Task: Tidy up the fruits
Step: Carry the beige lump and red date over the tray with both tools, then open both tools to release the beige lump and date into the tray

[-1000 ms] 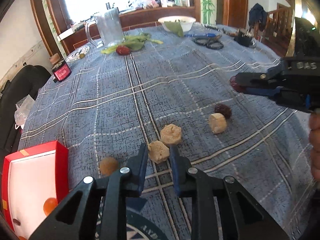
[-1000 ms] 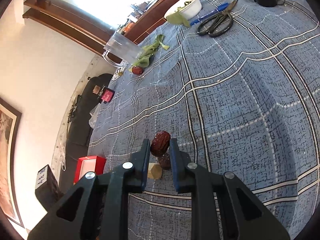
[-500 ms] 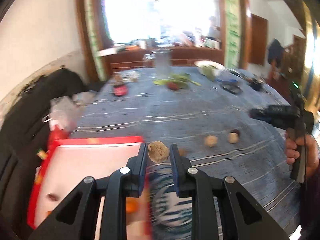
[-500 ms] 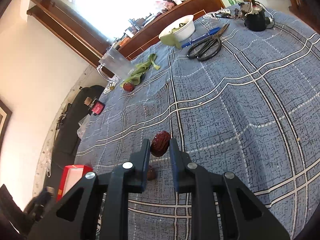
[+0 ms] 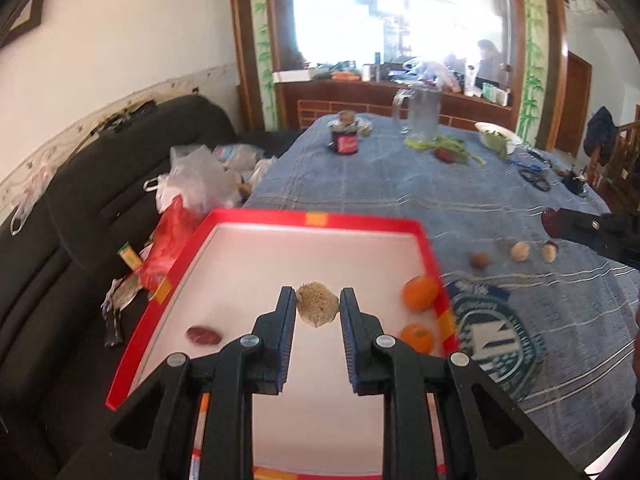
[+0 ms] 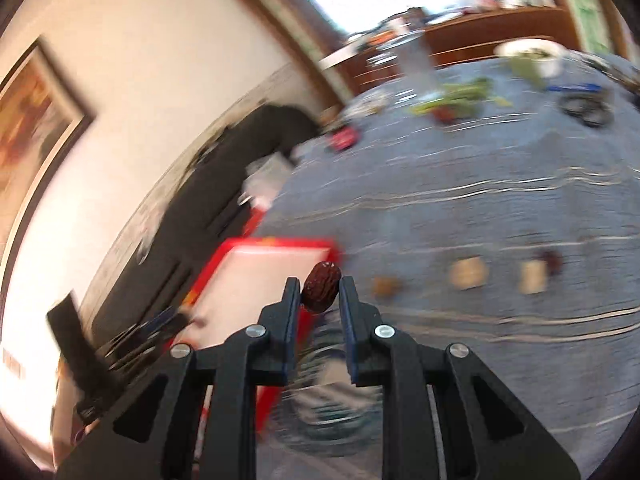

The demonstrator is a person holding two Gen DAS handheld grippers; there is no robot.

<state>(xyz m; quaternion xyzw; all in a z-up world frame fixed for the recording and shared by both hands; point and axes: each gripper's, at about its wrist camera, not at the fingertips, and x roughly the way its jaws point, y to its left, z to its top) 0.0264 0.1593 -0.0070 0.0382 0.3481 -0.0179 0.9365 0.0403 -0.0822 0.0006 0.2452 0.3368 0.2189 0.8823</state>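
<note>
Left gripper [image 5: 317, 307] pinches a tan chunk [image 5: 317, 309] over the tray [image 5: 320, 219]; right gripper [image 6: 320, 294] pinches a date [image 6: 321, 286] by its blurry edge.

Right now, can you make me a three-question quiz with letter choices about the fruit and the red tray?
1. Where is the tan spongy chunk?
A. between the left gripper's fingers, over the red tray
B. lying on the blue tablecloth
C. inside the glass pitcher

2. How many orange fruits lie in the tray?
A. none
B. two
C. five

3. What is the right gripper doing?
A. hanging open with nothing in it
B. lying flat on the sofa
C. pinching a dark red date

Answers: 1 A, the chunk sits pinched above the tray's white floor. 2 B, two show near its right rim. 3 C, the date sits squeezed between both fingers.
</note>
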